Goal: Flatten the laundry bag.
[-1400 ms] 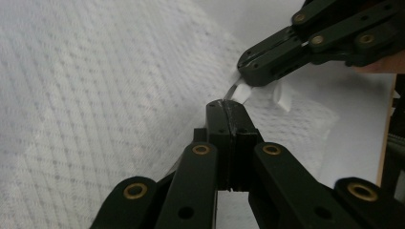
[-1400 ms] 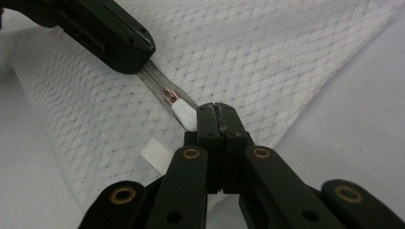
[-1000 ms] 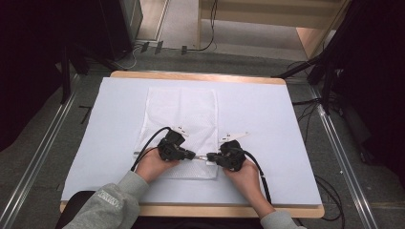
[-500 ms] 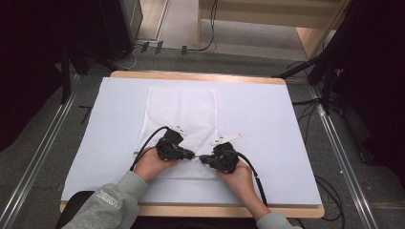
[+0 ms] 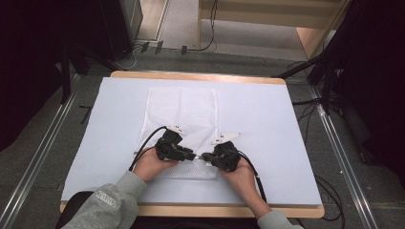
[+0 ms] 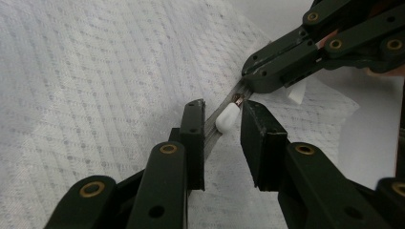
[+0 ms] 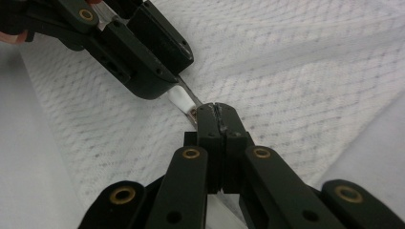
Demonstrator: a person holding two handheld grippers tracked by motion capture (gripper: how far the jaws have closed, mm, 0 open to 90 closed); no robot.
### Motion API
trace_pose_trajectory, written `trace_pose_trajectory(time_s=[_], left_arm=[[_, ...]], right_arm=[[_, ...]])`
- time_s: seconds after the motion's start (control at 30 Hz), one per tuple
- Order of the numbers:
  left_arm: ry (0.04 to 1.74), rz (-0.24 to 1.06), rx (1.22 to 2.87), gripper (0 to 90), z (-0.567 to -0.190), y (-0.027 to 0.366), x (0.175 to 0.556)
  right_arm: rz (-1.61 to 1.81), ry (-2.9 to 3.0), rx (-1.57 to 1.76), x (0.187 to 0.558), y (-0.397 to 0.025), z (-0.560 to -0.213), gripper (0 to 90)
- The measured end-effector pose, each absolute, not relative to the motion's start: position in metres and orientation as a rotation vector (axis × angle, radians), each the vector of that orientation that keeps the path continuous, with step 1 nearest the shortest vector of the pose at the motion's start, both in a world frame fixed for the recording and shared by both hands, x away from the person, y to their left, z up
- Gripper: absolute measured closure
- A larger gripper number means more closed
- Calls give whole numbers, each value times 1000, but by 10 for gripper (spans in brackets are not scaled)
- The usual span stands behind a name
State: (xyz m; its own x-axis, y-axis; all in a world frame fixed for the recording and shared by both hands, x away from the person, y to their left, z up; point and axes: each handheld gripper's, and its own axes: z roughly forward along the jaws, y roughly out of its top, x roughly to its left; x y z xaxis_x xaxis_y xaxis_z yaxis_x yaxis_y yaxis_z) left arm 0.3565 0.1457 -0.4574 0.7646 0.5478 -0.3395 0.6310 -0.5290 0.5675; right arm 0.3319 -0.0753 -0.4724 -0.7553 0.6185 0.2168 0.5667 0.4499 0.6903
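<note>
A white mesh bag (image 5: 181,110) lies flat on the white table cover, with its zipper along the near edge. In the left gripper view my left gripper (image 6: 222,109) is open, its jaws on either side of the zipper's white pull tab (image 6: 227,118) and not pressing on it. Just beyond the tab, my right gripper (image 7: 217,109) is shut on the grey zipper strip (image 7: 190,98). In the high view the left gripper (image 5: 193,155) and right gripper (image 5: 205,157) meet tip to tip at the bag's near edge.
The white cover (image 5: 267,129) spreads over the wooden table (image 5: 191,76). Black cables trail from both grippers toward the person. Dark equipment and floor cables surround the table.
The right gripper has edged slightly left and nearer the person, closing on the left gripper. The bag has stayed where it was.
</note>
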Motion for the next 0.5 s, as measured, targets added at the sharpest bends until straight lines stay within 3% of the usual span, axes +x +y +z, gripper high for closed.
trace_pose_trajectory(time_s=[0.5], left_arm=[[836,-173,2265,803,-463,136,354]], right_arm=[[1233,2617,1073,333,-77,-475,900]])
